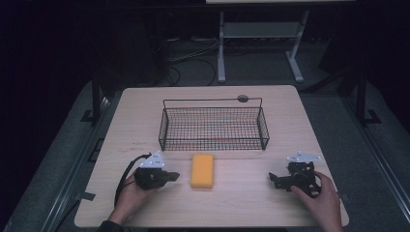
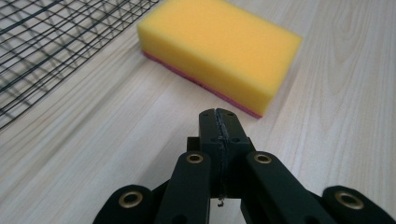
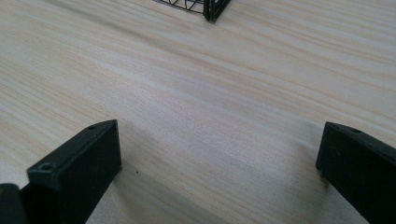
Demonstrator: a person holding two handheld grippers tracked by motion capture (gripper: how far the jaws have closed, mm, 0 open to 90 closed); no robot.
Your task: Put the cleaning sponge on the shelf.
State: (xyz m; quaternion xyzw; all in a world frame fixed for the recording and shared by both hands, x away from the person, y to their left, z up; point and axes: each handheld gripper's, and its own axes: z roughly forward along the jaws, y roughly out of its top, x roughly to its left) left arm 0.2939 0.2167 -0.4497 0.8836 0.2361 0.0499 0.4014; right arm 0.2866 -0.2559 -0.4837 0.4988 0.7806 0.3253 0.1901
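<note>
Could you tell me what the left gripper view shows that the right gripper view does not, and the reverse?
Left gripper view alone: the yellow sponge with its pink underside, lying just ahead of the left gripper, whose jaws are pressed shut on nothing, and a long stretch of the basket's mesh wall. Right gripper view alone: the right gripper with its jaws spread wide apart over bare wood, and one corner of the basket. Both share the pale wooden table and some part of the black wire basket.

No text, label, brand, number or sign can be read on anything here, in the high view or in either gripper view.
</note>
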